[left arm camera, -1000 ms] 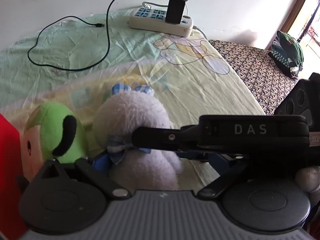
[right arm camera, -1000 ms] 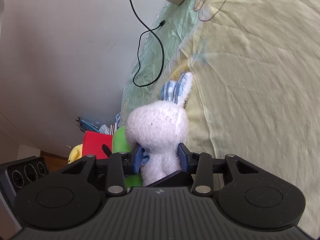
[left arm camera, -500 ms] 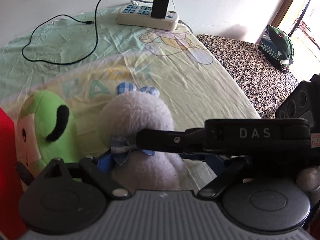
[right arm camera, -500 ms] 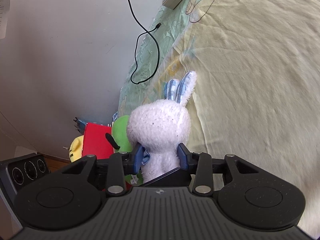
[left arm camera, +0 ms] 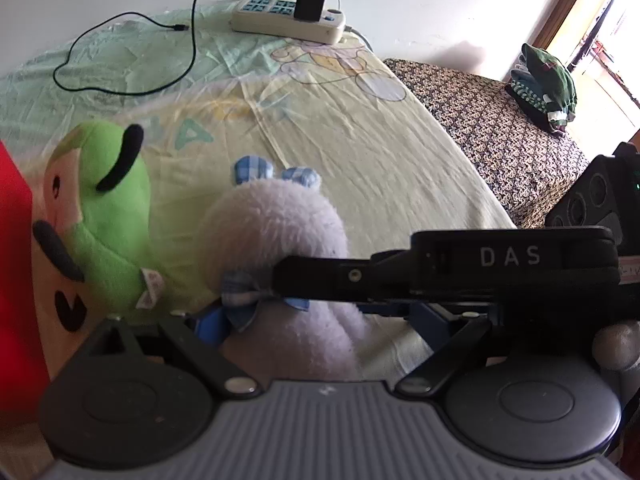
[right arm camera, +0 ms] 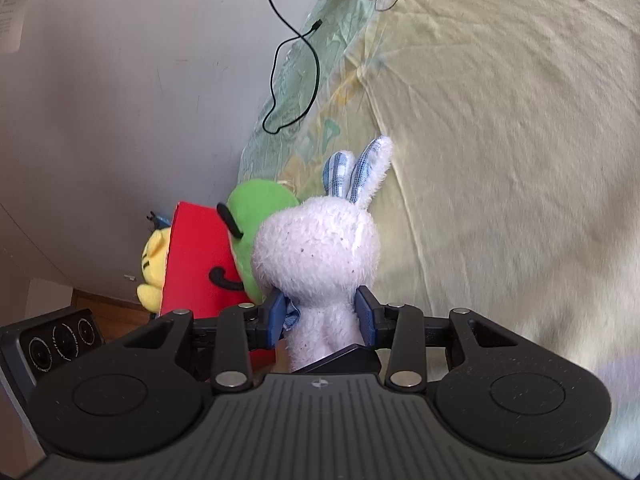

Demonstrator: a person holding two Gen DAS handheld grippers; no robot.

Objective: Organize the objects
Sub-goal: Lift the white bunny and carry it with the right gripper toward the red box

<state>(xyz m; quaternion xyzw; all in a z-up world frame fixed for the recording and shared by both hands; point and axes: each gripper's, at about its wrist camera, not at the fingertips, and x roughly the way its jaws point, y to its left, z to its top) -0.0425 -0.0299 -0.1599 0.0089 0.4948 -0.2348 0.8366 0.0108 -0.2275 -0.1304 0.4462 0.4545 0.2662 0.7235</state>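
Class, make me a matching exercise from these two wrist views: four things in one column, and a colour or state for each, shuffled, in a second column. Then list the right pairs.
Things
1. bunny
2. power strip
3. green plush
4. black cable

Colour or state
A. charger plugged into it
B. lies loose on the sheet, looped
C. clamped at the neck by the right gripper
D. beside a red box

Pairs: 1-C, 2-A, 3-D, 4-B

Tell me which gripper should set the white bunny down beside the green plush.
Right. The right gripper is already shut on the white bunny at its neck, with the green plush just to its left. The left gripper's fingers stand wide apart, holding nothing.
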